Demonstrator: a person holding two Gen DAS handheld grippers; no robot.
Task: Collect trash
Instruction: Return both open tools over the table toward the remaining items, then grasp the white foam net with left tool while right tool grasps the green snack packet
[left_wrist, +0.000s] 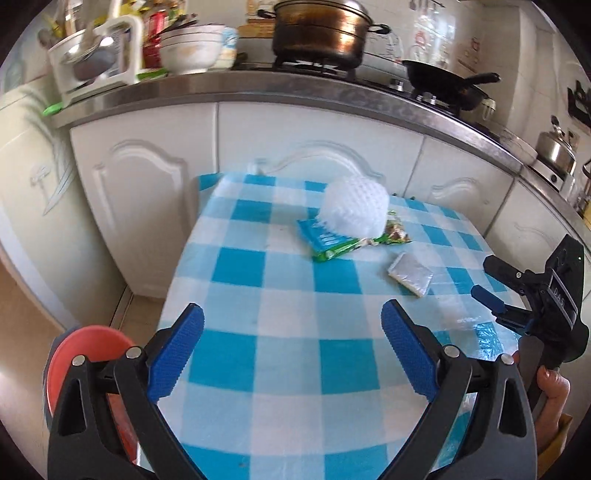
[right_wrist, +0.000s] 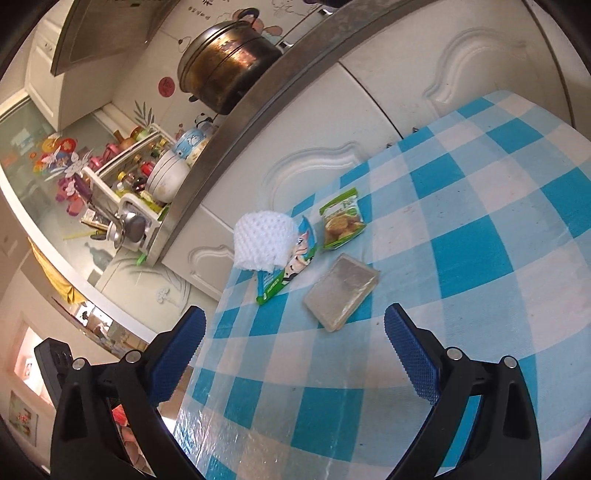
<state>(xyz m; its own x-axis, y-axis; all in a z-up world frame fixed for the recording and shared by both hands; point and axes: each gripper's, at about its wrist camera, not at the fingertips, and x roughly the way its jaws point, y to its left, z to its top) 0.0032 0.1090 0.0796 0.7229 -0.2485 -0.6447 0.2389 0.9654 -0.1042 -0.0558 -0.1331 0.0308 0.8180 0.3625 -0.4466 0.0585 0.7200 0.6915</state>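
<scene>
Trash lies on the blue-and-white checked table (left_wrist: 288, 354) (right_wrist: 461, 295): a white foam net (left_wrist: 354, 212) (right_wrist: 264, 242), a blue-green wrapper (left_wrist: 325, 242) (right_wrist: 291, 262) partly under it, a green snack packet (left_wrist: 397, 230) (right_wrist: 341, 219) and a flat silver pouch (left_wrist: 410, 273) (right_wrist: 341, 290). My left gripper (left_wrist: 291, 350) is open, hovering over the table short of the trash, nothing between its pads. My right gripper (right_wrist: 295, 350) (left_wrist: 491, 284) is open too, near the silver pouch, and shows at the right edge of the left wrist view.
White cabinets (left_wrist: 147, 192) under a steel counter (left_wrist: 258, 92) stand just behind the table. The counter carries a pot (left_wrist: 321, 33), a black pan (left_wrist: 443, 85), bowls (left_wrist: 192, 48) and a utensil rack (left_wrist: 96, 55). An orange-red bin (left_wrist: 88, 365) sits low left of the table.
</scene>
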